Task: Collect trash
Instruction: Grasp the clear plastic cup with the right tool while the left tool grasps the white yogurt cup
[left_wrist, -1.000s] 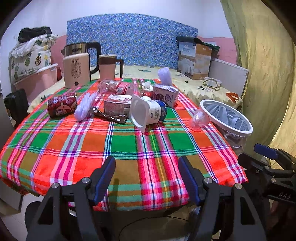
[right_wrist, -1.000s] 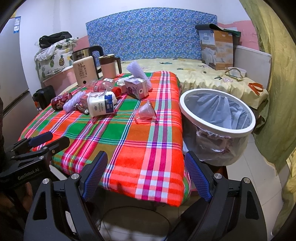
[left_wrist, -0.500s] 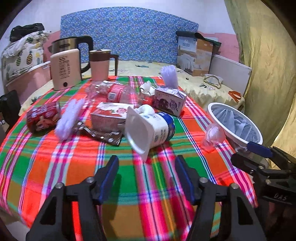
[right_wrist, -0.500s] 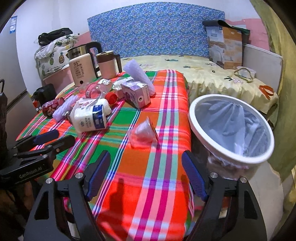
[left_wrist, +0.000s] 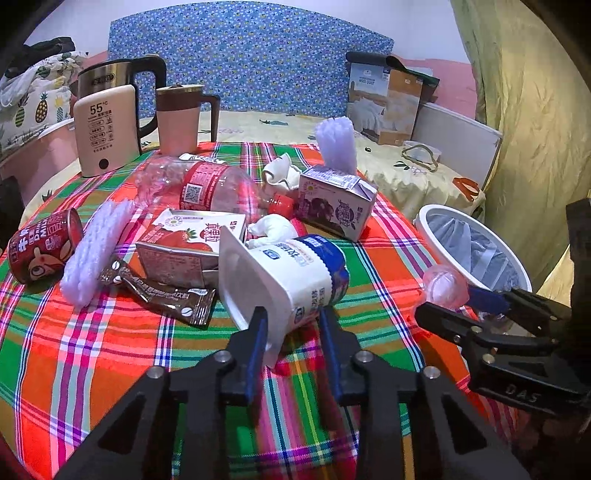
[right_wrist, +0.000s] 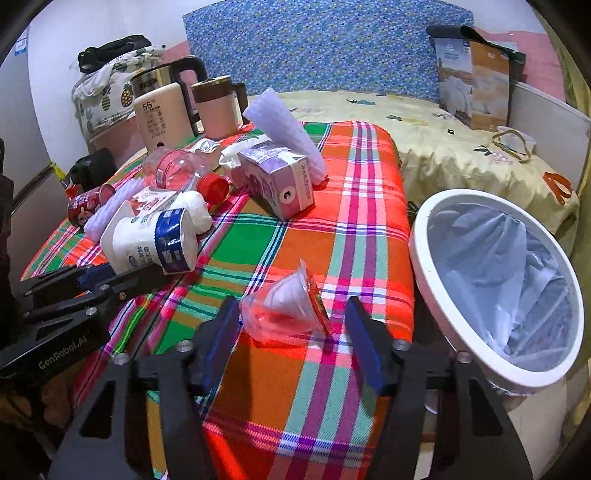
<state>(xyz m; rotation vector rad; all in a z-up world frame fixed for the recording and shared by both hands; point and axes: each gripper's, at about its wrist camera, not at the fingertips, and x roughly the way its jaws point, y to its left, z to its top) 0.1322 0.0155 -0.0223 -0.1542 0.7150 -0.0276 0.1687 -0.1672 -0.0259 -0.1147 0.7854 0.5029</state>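
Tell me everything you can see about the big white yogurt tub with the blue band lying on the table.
The yogurt tub looks like white plastic with a blue band and printed text near its narrower base. It lies on its side on the plaid tablecloth, its wide square rim toward the left hand-held gripper, whose blue fingers straddle its lower edge, seemingly not yet clamped. A crumpled white wad rests against it, and a strawberry carton sits beside it.

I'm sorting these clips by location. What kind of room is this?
Most likely a bedroom at home: a bed with a yellow printed sheet and a blue floral headboard stands behind the plaid-covered table, with an electric kettle on it.
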